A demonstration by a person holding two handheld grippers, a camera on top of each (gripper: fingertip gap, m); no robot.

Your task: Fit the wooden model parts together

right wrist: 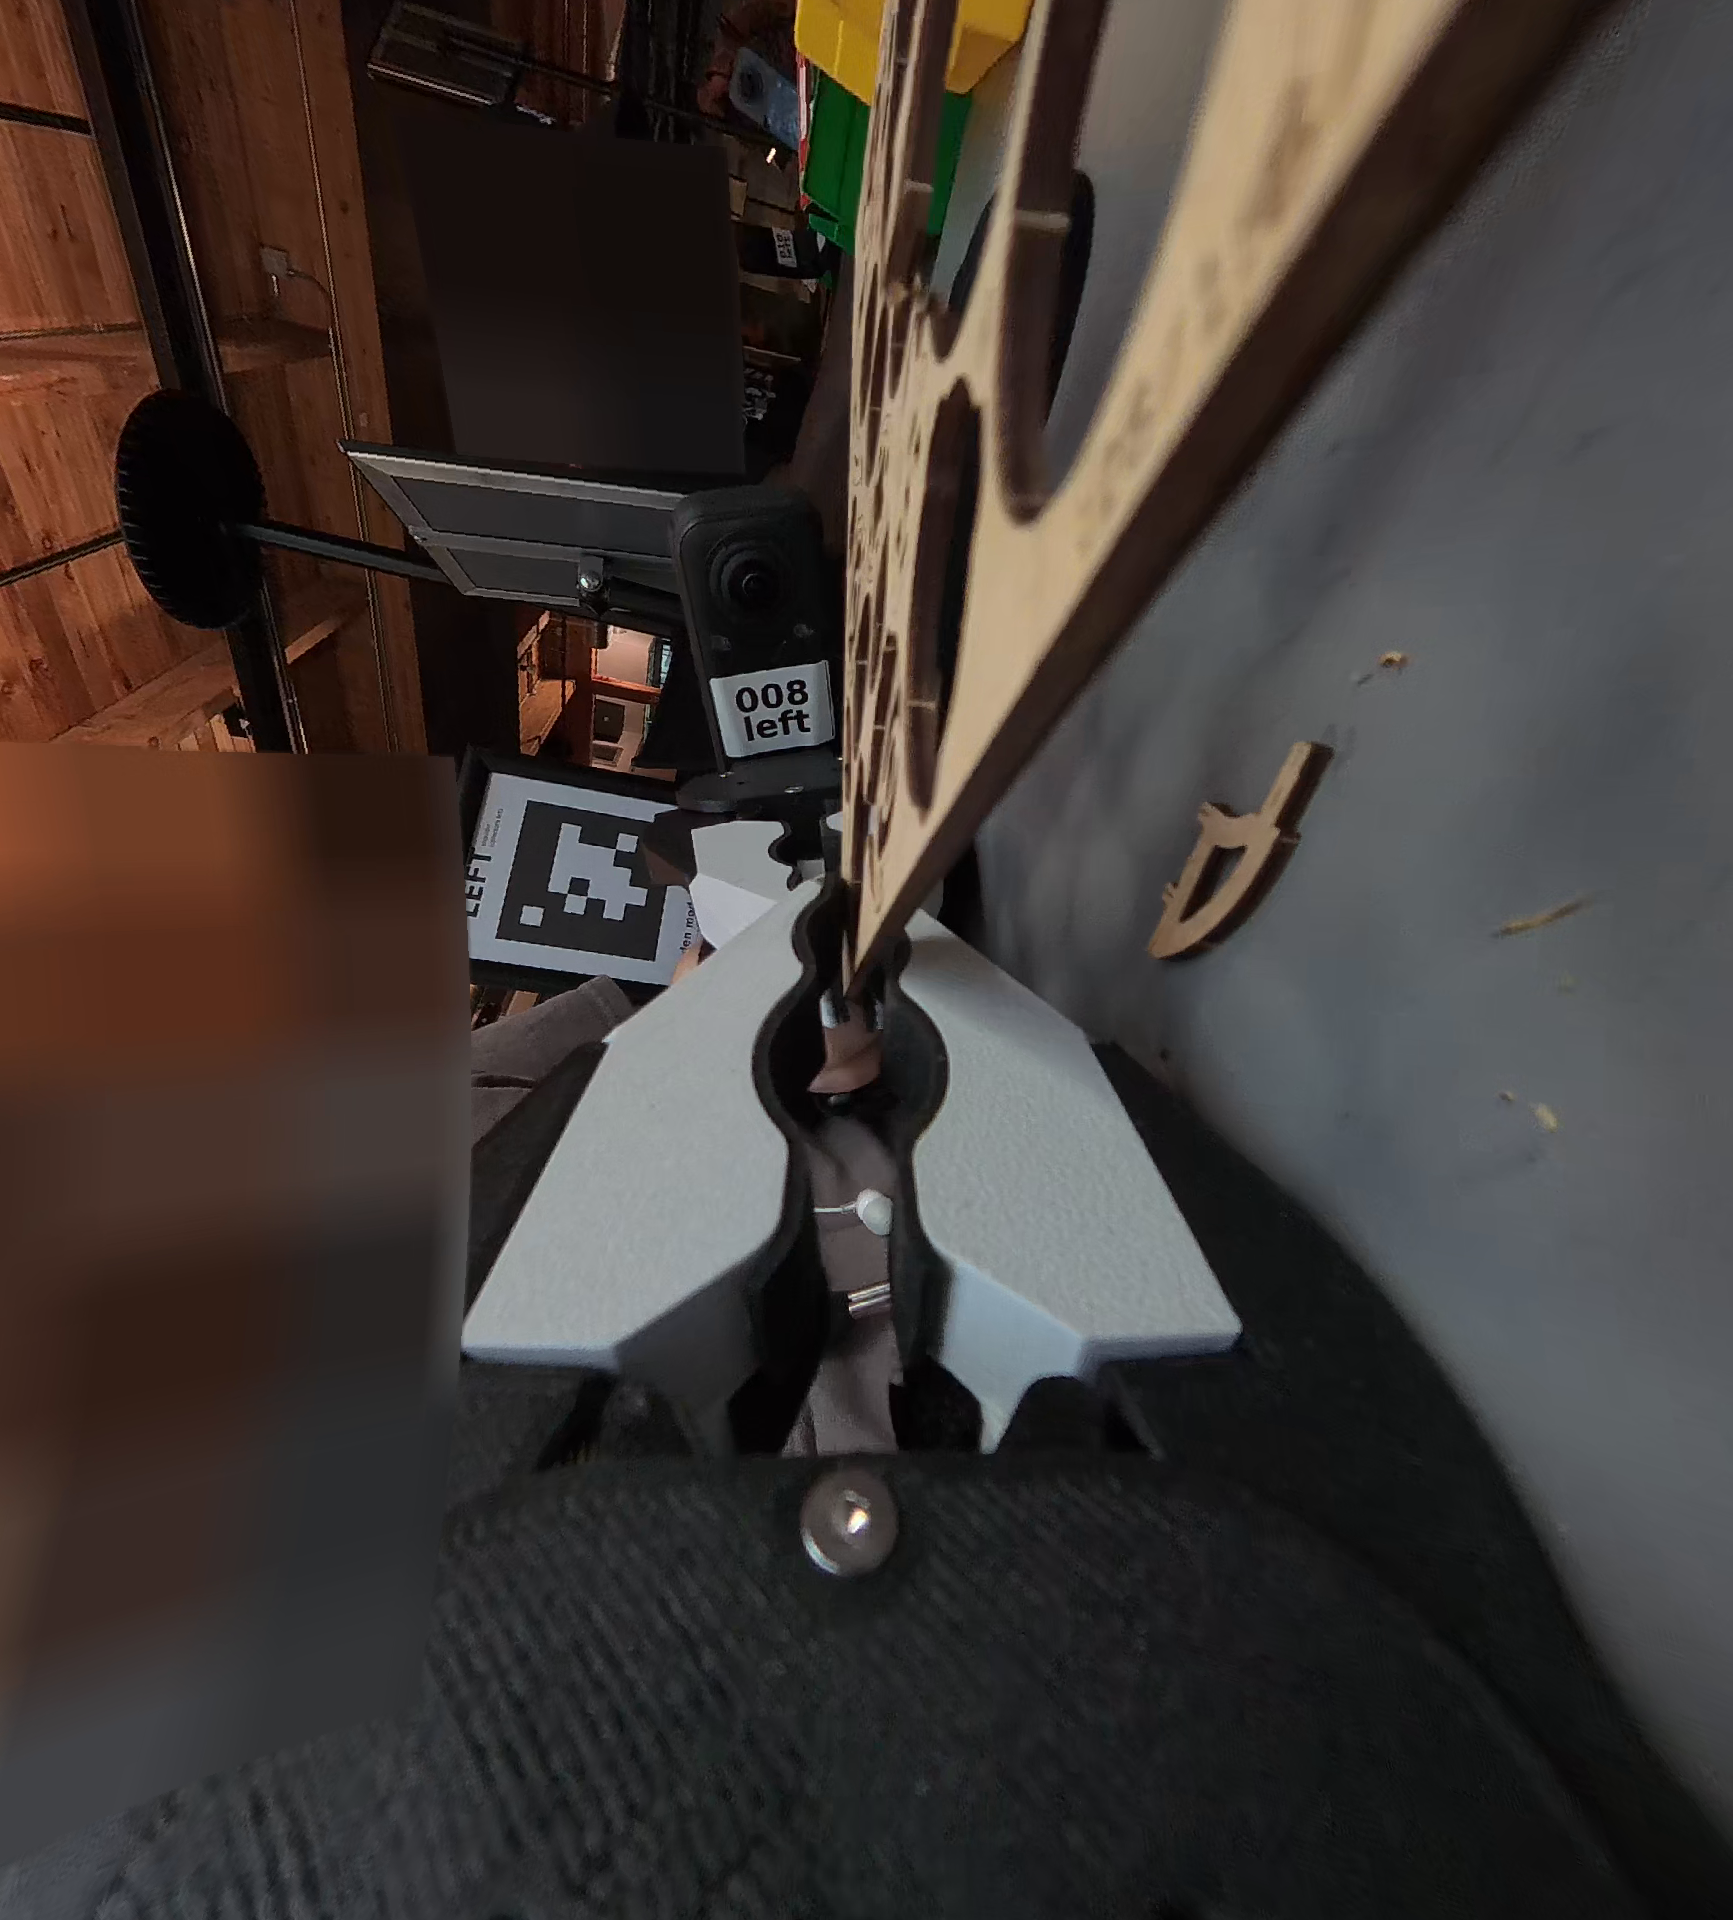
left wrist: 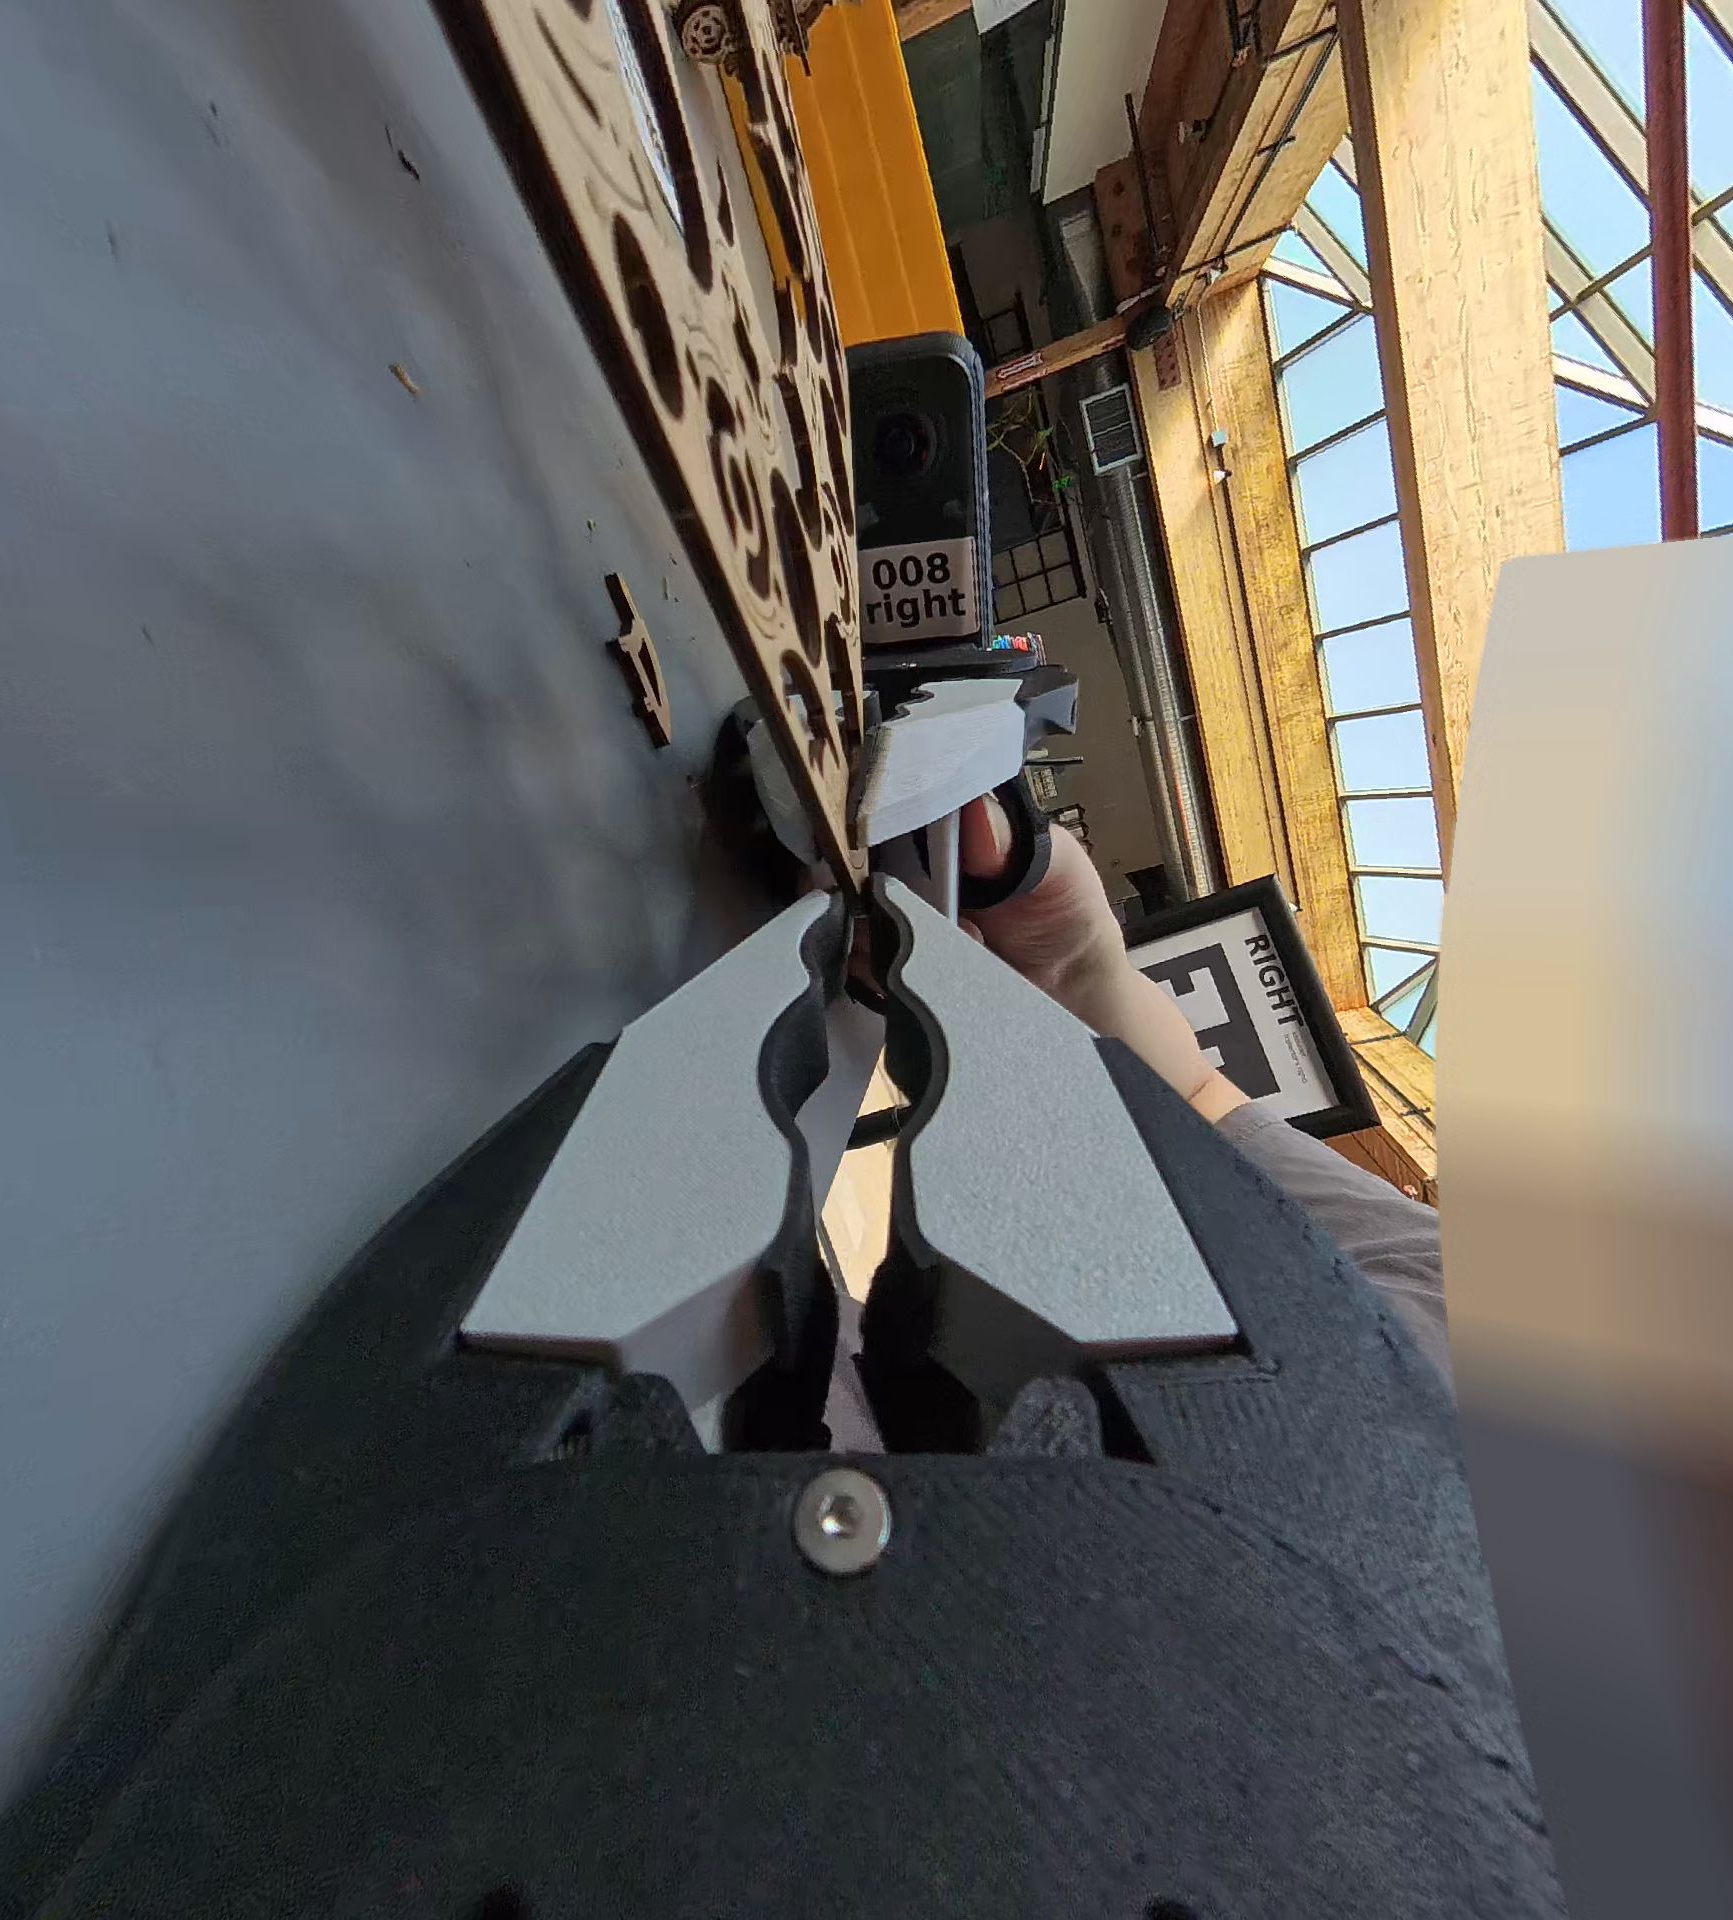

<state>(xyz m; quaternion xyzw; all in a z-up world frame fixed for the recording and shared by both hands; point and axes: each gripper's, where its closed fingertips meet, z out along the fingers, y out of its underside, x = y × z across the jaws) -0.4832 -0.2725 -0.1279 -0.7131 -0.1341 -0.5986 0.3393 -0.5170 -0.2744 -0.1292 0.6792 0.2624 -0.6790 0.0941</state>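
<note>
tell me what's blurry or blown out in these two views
Left wrist view: bright skylight windows throw warm glare on the beams; the table is smeared, while the left hand-held gripper stays sharp. Right wrist view: dimmer, the wooden sheet is soft with blur and the loose wooden part slightly soft; wide-angle distortion bends both views.

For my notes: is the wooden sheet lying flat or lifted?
Lifted: both grippers, left gripper and right gripper, pinch the wooden sheet above the table.
</note>
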